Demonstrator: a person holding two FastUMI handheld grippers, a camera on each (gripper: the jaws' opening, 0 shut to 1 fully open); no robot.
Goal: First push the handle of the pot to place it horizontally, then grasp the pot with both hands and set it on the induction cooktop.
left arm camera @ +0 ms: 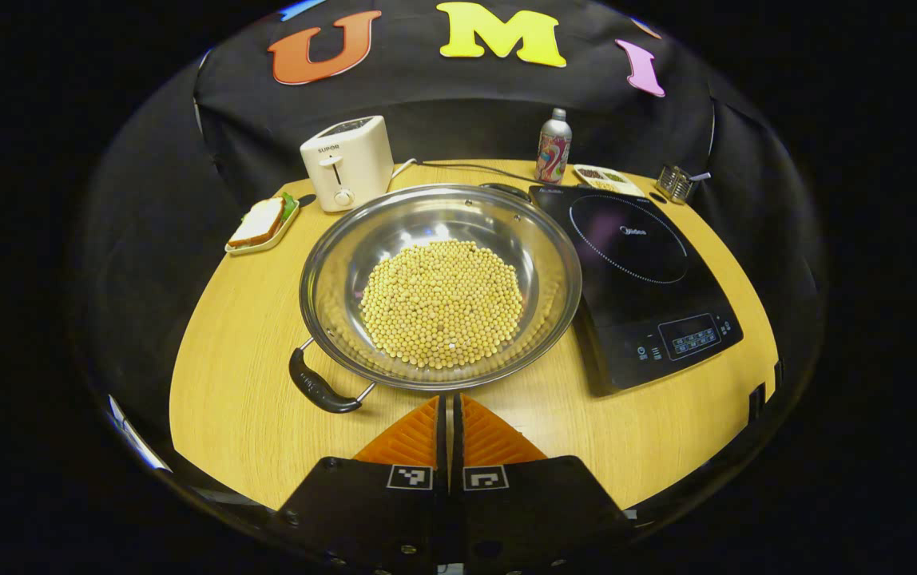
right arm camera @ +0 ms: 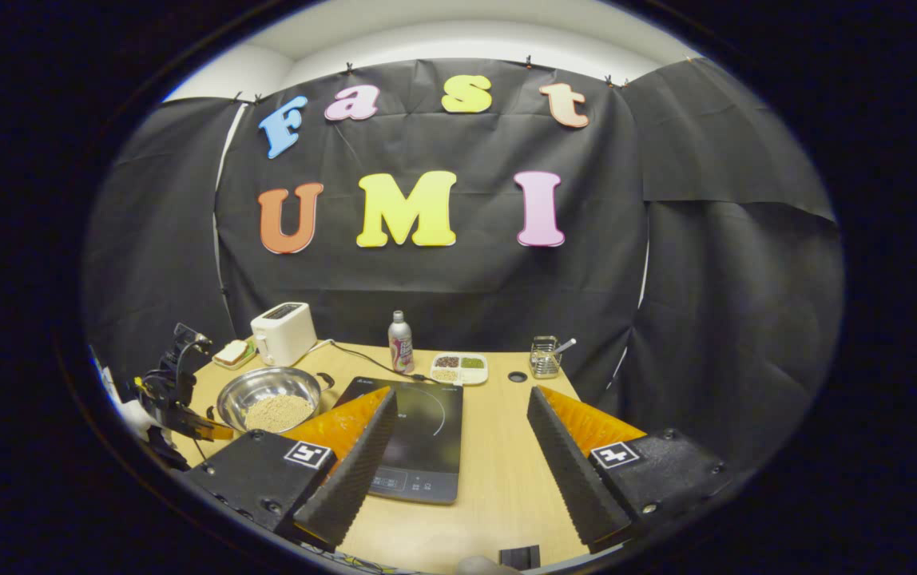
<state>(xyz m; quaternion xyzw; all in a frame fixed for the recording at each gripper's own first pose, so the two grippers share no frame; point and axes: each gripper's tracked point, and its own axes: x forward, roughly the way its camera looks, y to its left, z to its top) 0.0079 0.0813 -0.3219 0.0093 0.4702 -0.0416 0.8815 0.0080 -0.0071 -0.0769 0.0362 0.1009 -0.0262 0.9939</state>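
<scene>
Wooden table (left arm camera: 251, 399) is carrying the induction cooktop (left arm camera: 634, 279); just beside it the pot (left arm camera: 441, 283) is sitting with its handle (left arm camera: 321, 386) angled, unpushed. Left gripper (left arm camera: 451, 415) fingers are closed, right gripper (right arm camera: 458, 431) fingers open.

I am holding my left gripper (left arm camera: 450, 415) with fingers closed together, just short of the pot (left arm camera: 440, 286) of beans (left arm camera: 441, 302); its handle (left arm camera: 319, 387) is angling left, the induction cooktop (left arm camera: 641, 279) sitting beside it.
</scene>
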